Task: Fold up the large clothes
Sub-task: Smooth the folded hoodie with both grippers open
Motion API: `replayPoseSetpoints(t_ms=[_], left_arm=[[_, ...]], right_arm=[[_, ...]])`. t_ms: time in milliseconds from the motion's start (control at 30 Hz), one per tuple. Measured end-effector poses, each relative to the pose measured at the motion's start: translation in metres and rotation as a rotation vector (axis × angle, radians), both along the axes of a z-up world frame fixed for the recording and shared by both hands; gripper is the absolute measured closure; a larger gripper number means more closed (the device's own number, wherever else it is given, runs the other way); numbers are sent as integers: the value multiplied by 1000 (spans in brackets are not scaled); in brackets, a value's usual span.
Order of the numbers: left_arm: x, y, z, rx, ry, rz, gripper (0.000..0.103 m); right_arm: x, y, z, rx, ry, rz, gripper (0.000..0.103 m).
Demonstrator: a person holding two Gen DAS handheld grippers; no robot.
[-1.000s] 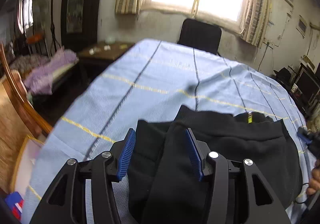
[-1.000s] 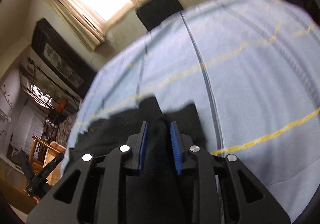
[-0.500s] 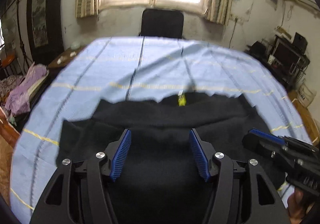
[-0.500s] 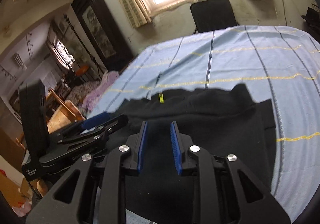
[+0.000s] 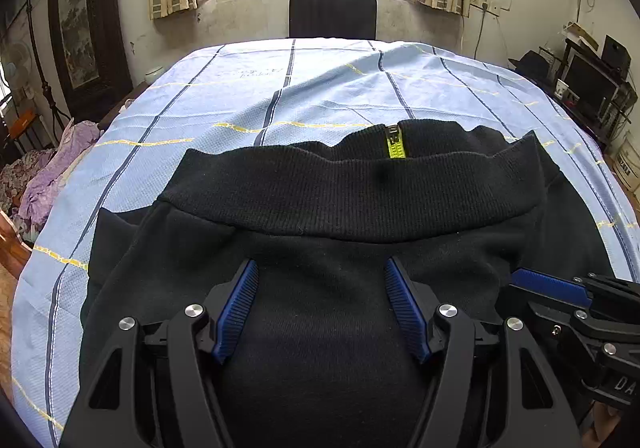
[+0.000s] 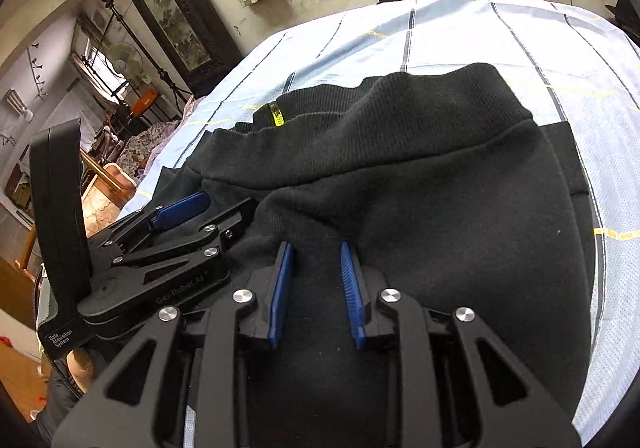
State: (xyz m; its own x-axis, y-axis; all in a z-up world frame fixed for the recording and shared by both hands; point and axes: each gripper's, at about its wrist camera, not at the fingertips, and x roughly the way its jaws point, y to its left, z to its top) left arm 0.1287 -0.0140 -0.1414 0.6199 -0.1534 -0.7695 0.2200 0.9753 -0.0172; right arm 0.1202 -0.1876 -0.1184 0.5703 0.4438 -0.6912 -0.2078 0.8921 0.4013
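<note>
A black garment [image 5: 360, 208] with a ribbed band and a yellow zip tag [image 5: 394, 146] lies folded on the blue striped tablecloth [image 5: 320, 88]. My left gripper [image 5: 322, 304] hovers low over its near part. Its jaws are opening, and the blue pads [image 5: 236, 308] stand wide apart without pressing the cloth that lies under them. In the right wrist view the garment [image 6: 440, 176] fills the middle, and my right gripper [image 6: 316, 288] is narrowly shut on a fold of its black fabric. The left gripper [image 6: 180, 208] shows there at the left, the right gripper [image 5: 548, 288] in the left wrist view at the right.
A black chair [image 5: 332, 14] stands behind the table's far edge, under the window. A dark cabinet [image 5: 80, 28] and purple bedding [image 5: 48, 176] are at the left, and shelves with electronics [image 5: 592, 88] at the right. A hand [image 6: 80, 364] holds the left gripper's handle.
Both grippers swung the black fabric over and down, so the garment now lies folded with its ribbed band toward the window. The left jaws widened and let go of the fabric.
</note>
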Motion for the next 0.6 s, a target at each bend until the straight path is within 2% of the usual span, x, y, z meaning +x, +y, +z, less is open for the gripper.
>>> replayPoseSetpoints(t_ms=[200, 300, 367, 467, 600], left_arm=[[-10, 6, 11, -9, 4, -1, 37], [-20, 16, 21, -53, 21, -2, 37], [-32, 21, 28, -53, 21, -19, 37], [-54, 25, 38, 19, -23, -38, 37], [-65, 27, 34, 22, -28, -46, 35]], right_arm=[[-1, -3, 3, -11, -2, 7, 79], [2, -6, 5, 9, 28, 3, 79], [-1, -9, 12, 11, 45, -18, 78], [-22, -5, 34, -23, -5, -12, 73], [-57, 7, 49, -35, -65, 30, 70]])
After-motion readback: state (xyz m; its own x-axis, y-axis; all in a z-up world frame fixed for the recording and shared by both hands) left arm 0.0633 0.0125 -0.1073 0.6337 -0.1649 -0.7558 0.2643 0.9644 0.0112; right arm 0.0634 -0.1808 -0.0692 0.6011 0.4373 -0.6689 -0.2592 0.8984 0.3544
